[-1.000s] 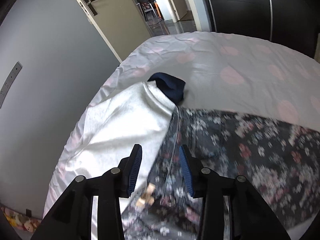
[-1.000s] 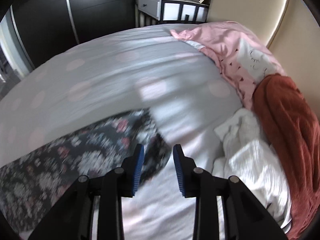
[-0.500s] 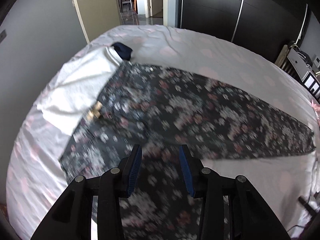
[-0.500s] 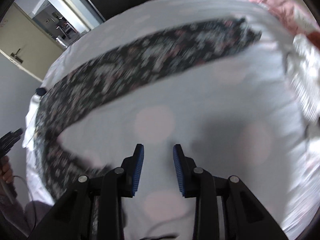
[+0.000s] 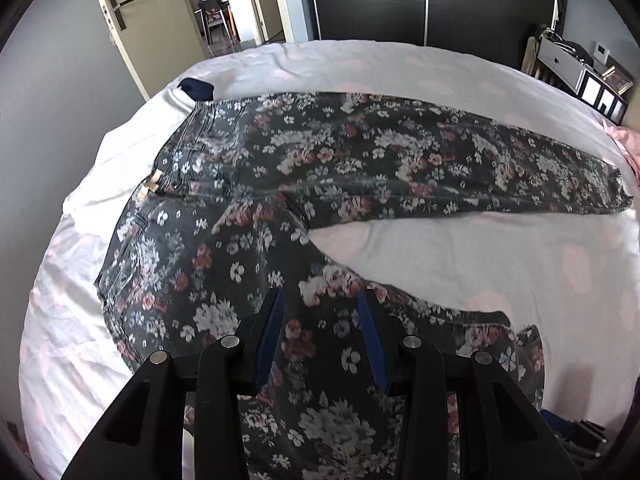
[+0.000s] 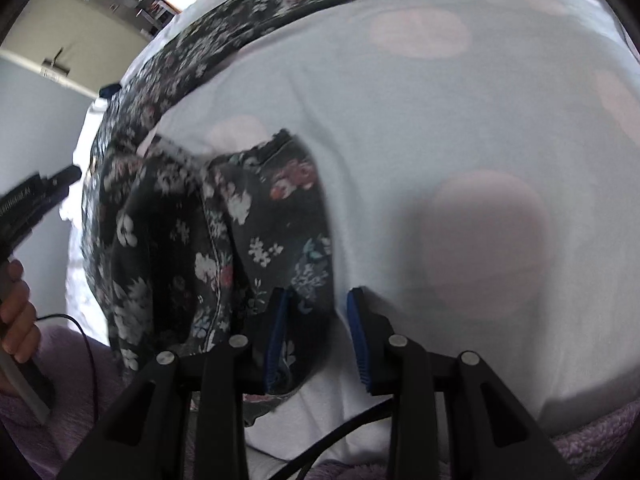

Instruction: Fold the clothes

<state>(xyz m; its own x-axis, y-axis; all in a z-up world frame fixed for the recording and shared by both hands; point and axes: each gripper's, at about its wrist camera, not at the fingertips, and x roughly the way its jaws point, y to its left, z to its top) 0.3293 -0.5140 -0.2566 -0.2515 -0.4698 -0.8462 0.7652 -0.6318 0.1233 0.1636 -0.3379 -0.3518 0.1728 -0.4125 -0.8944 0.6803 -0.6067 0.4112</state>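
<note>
The floral trousers (image 5: 304, 168) are lying on the bed (image 5: 500, 264), dark grey cloth scattered with white and dusty-red flowers. One leg is stretching flat across the sheet toward the right edge of the left wrist view, its hem ending just short of a pink fabric (image 5: 630, 140); the other leg is running down toward you and bunching up at the near edge (the right wrist view is showing its hem (image 6: 276, 184) folded over and rumpled). The waistband is lying partly over a white garment (image 5: 124, 160), with a navy item (image 5: 196, 89) just beyond it.

You are holding the left gripper (image 5: 320, 340) above the near leg, its blue pads standing apart with nothing clamped. Your right gripper (image 6: 316, 336) is hanging over the crumpled hem's edge, jaws likewise parted, the cloth showing between them but unpinched. Your left hand (image 6: 14, 312) is showing at the frame's edge.
</note>
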